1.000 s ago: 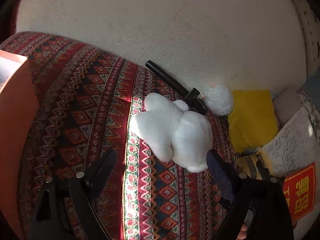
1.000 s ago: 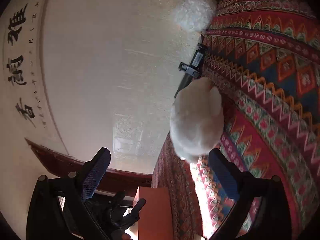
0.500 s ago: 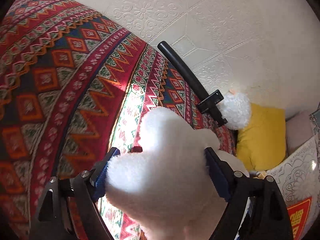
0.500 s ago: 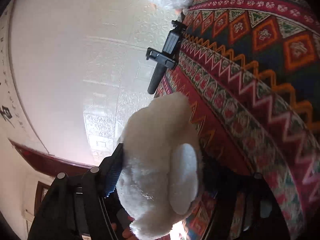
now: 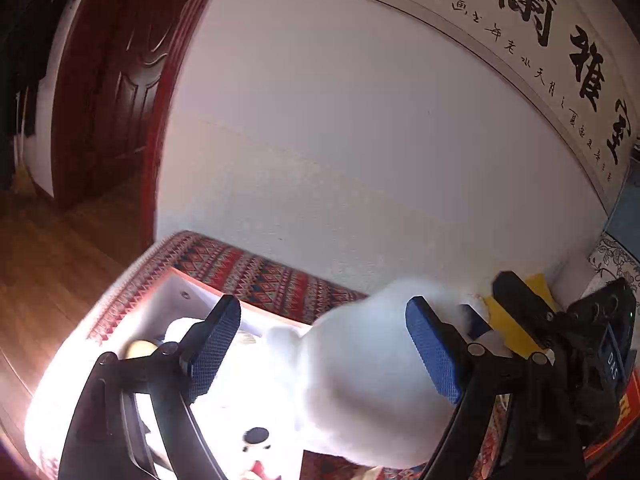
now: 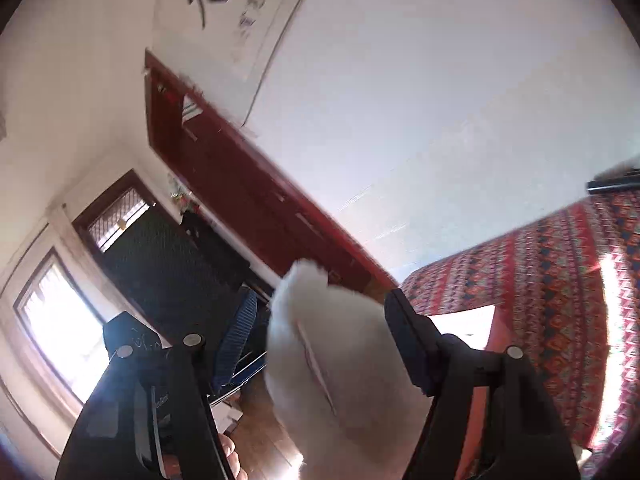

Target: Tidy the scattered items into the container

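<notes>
Both tongs, left (image 5: 324, 354) and right (image 6: 320, 344), seem clamped on the white plush toy (image 5: 360, 380) above the box (image 5: 180, 292).

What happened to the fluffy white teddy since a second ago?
A second ago the white plush toy lay on the patterned blanket, with both grippers open short of it. Now the left gripper and right gripper have it between their fingers and have lifted it off the blanket and over to the orange box. The black handle stays by the wall.
</notes>
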Demonstrator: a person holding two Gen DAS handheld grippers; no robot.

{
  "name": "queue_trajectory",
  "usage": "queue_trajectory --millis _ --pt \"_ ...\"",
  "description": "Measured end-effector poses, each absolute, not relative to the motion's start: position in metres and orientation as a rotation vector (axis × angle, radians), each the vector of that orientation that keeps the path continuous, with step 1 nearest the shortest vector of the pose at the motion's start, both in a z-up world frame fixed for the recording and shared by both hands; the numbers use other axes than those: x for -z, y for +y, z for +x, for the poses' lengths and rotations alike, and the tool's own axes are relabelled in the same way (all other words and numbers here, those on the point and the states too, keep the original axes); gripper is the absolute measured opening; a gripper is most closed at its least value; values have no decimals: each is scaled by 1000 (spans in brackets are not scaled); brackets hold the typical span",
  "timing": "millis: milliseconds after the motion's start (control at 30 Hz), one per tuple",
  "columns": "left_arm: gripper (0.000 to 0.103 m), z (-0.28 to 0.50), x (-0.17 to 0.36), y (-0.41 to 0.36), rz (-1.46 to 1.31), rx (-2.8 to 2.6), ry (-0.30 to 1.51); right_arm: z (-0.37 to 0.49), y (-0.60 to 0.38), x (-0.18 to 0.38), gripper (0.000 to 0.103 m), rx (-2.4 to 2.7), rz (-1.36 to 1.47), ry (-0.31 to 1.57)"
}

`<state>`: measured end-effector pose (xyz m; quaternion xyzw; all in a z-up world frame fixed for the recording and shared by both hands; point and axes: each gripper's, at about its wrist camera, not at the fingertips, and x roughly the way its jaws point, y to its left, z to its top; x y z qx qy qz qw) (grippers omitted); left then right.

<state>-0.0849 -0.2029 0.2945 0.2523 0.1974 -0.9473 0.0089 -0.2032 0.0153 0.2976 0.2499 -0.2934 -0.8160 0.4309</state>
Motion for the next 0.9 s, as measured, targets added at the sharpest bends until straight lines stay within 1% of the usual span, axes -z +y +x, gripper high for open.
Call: queue_trajectory --millis 67,133,167,233,267,300,333,367,400,433,467,500,567,600,633,667,700,733,800,833,867,900 --pt "86 -96 -288 -236 847 2918 544 -208 -46 -296 67 2051 665 -656" --pt "86 -119 -260 -266 948 2806 493 -217 -99 -284 67 2105 693 -561" --pt "86 -129 -240 -281 1022 2737 510 -222 -118 -274 67 2133 712 -522" --pt "86 -141 -197 -305 1105 2675 584 -238 -144 -240 67 2173 803 -471" --pt "85 -146 -175 -309 1103 2648 571 -248 -154 -216 67 2170 871 -458" --pt "85 -149 -149 -309 1094 2592 505 -253 -158 -192 67 2174 936 -447" --pt "75 -157 -121 -306 1126 2523 447 -256 -164 -164 67 2187 993 -446" --pt "59 -164 -98 -315 1199 2470 500 -258 -169 -137 67 2184 1056 -427" --pt "26 -167 -86 -332 1246 2418 650 -258 -174 -114 67 2167 1102 -422" --pt "25 -165 -84 -353 1205 2373 795 -258 -172 -103 61 2173 1084 -439" --pt "25 -164 -92 -363 1110 2354 852 -261 -167 -103 61 2177 1058 -456" --pt "26 -167 -101 -363 1039 2346 805 -265 -161 -107 61 2190 1033 -494" --pt "33 -188 -111 -346 1034 2359 577 -272 -156 -113 62 2259 1007 -538" --pt "38 -202 -110 -334 1064 2372 439 -273 -163 -114 64 2307 1013 -494" --pt "39 -212 -106 -329 1079 2354 321 -274 -171 -111 70 2348 1021 -428" --pt "41 -230 -100 -327 1081 2328 265 -275 -176 -105 61 2405 1031 -402" --pt "45 -238 -93 -329 1086 2301 237 -280 -179 -100 61 2435 1028 -410" --pt "47 -247 -84 -332 1098 2263 203 -283 -184 -96 61 2455 1004 -417" --pt "47 -262 -59 -331 1163 2177 74 -288 -187 -90 64 2468 956 -437" --pt "47 -265 -48 -333 1200 2173 77 -288 -193 -89 70 2470 940 -414" --pt "47 -264 -43 -337 1202 2173 115 -288 -199 -89 66 2505 939 -356" --pt "47 -259 -44 -339 1166 2176 136 -287 -200 -89 67 2509 933 -320"
